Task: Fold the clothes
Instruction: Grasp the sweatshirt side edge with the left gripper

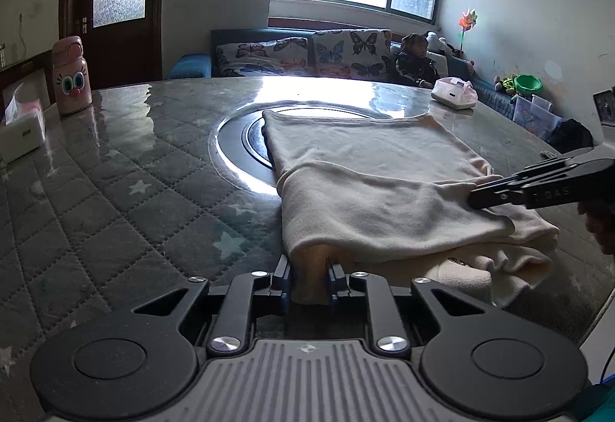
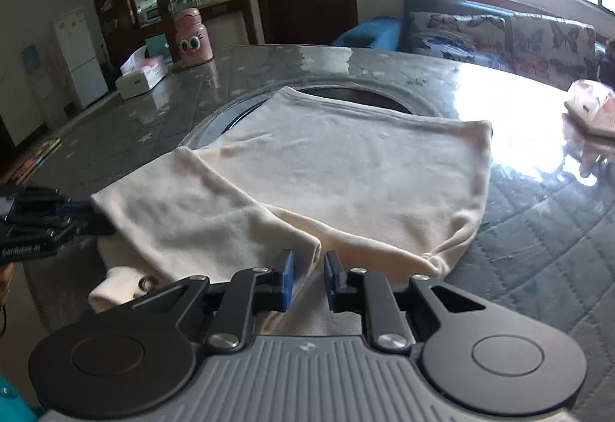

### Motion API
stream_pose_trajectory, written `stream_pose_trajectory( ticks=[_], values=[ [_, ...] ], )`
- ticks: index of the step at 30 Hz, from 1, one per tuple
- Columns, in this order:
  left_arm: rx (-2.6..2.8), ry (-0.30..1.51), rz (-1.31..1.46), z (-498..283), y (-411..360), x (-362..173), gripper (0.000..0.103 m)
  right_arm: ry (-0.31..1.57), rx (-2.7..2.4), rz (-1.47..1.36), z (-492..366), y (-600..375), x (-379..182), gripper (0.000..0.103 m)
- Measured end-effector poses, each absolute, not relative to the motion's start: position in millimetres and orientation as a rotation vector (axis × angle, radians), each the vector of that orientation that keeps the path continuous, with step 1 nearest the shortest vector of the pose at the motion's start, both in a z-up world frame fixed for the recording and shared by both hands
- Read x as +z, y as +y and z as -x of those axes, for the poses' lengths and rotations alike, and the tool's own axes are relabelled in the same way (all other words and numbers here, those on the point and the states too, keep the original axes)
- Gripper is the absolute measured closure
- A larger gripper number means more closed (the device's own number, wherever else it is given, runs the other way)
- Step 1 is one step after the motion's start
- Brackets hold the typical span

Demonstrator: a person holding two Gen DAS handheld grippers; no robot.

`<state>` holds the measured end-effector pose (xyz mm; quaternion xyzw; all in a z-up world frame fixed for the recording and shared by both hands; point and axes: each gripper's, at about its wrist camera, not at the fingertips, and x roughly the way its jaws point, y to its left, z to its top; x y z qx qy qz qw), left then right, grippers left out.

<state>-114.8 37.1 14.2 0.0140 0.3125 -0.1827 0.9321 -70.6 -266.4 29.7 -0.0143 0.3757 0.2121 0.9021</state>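
Note:
A cream garment [image 1: 376,191] lies on the round quilted table [image 1: 115,191], partly over the dark centre disc [image 1: 250,145]. One part is folded over the body. My left gripper [image 1: 309,279] is shut on the near left edge of the garment. My right gripper [image 2: 308,278] holds the garment [image 2: 346,176] with cloth between its blue pads [image 2: 286,279], which stand slightly apart. The right gripper also shows from the side in the left wrist view [image 1: 538,187], and the left gripper in the right wrist view [image 2: 50,226].
A pink cartoon bottle [image 1: 71,80] and a white tissue box [image 1: 21,133] stand at the table's far left. Another tissue box [image 1: 455,93] sits at the far right. A butterfly-patterned sofa [image 1: 300,53] with a child [image 1: 415,60] on it is behind the table.

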Motion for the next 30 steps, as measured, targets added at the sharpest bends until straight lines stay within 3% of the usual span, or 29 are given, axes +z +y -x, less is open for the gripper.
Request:
stream_pose_trajectory(
  ticks=[6,15,23,30],
  values=[
    [-0.365,0.623,-0.068,117,30,13,0.083,0.728,0.467,0.063,77,-257,40,0.097],
    [-0.367,0.583,-0.17,122,22,15,0.094,0.622,0.381,0.186,99,-268,88,0.097],
    [-0.401,0.6,-0.187,125,28,20,0.091,0.765,0.296,0.157,85,-278,45,0.096],
    [-0.486,0.597,-0.137,125,39,43,0.091,0.671,0.388,0.19,96,-272,65,0.095]
  ],
)
